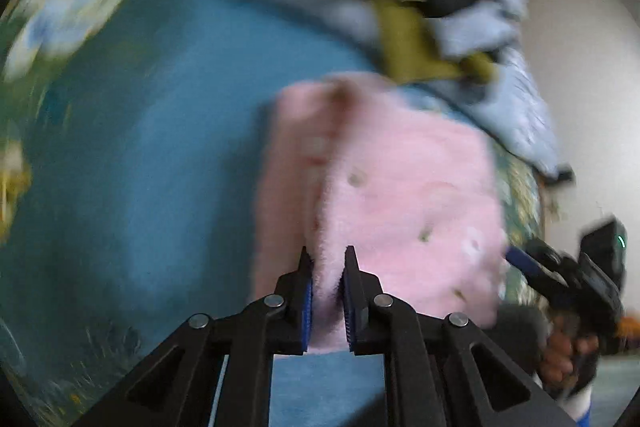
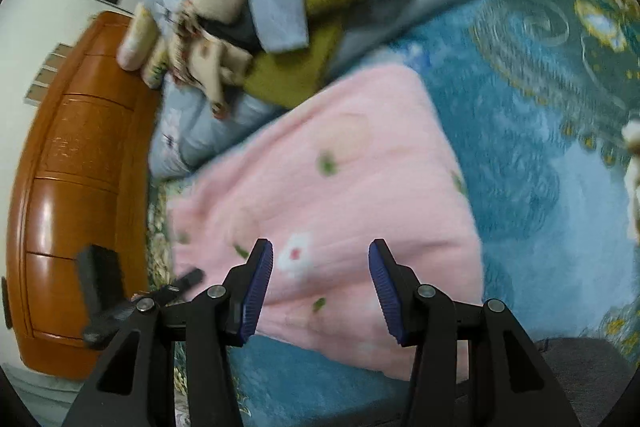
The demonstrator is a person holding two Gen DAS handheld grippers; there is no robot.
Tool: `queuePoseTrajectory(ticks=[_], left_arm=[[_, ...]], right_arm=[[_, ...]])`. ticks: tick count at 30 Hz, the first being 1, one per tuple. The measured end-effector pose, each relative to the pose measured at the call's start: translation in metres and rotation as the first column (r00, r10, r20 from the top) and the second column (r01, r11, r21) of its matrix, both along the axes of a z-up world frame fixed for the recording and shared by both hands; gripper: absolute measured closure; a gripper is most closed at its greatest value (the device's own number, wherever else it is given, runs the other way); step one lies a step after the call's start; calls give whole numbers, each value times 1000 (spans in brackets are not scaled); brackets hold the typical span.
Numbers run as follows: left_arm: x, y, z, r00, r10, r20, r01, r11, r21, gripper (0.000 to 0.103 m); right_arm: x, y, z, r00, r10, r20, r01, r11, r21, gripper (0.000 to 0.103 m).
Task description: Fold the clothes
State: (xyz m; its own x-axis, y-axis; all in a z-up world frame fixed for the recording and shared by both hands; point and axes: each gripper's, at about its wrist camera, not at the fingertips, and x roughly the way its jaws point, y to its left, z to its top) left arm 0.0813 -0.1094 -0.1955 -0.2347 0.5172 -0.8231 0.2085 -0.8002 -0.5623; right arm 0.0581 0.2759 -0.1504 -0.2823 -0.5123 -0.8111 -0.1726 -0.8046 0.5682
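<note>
With the left gripper (image 1: 327,287) clamped on an edge of the pink garment (image 2: 328,195) lying on the bed (image 2: 540,187), carry that edge across evenly (right gripper (image 2: 321,287) hovers apart, empty).

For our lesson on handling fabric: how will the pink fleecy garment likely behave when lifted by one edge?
The pink garment probably flops and drapes: a fold bunches between the left tool. Its fuzzy pile likely grips the pads rather than slipping. It seems light for its size.
</note>
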Motion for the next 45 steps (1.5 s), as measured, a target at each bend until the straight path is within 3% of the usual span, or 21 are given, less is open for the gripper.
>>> queuePoseTrajectory(ticks=[3, 5, 6, 12, 15, 18, 20, 24, 27, 31, 36, 41, 45], left_arm=[[6, -4, 1, 999, 46, -13, -46, 999, 27, 79], [9, 0, 7, 999, 29, -28, -30, 1000, -9, 53], [10, 2, 7, 1000, 14, -28, -16, 999, -39, 46], [14, -5, -16, 998, 62, 24, -60, 996, -66, 44], [15, -5, 5, 998, 69, -10, -69, 996, -64, 46], [10, 9, 47, 990, 4, -139, -15, 997, -79, 46], [2, 25, 76, 970, -64, -236, 40, 994, -102, 46], [-26, 56, 83, 935, -173, -308, 124, 977, -172, 46], [-50, 63, 56, 947, -172, -273, 129, 977, -169, 46], [-62, 51, 16, 977, -121, -177, 92, 983, -161, 48], [-55, 38, 26, 978, -100, -183, 88, 994, -72, 47], [-36, 8, 43, 973, -59, -224, 61, 998, 4, 36], [-24, -13, 9, 993, 5, -114, 2, 999, 54, 26]], right_arm=[[-5, -6, -14, 998, 6, 60, -7, 1000, 16, 52], [-7, -7, -19, 997, 4, 76, -6, 1000, 27, 52], [-7, -6, -19, 997, 0, 79, -3, 1000, 31, 52], [-7, -2, -32, 991, -22, 132, 16, 999, 50, 52], [-8, -4, -30, 991, -6, 131, -2, 998, 62, 52], [-10, -9, -15, 996, 30, 78, -37, 996, 80, 52], [-19, -12, -1, 998, 60, 26, -63, 991, 120, 52], [-45, -14, 17, 998, 61, -27, -55, 981, 185, 52], [-57, -15, 18, 998, 39, -46, -30, 982, 187, 52], [-63, -14, -7, 1000, 4, 26, -7, 989, 144, 52], [-67, -14, -35, 994, -13, 107, -4, 988, 157, 52], [-66, 5, 0, 998, 56, -17, -54, 995, 87, 52], [-66, 42, 5, 996, 65, -54, -65, 998, 6, 39]])
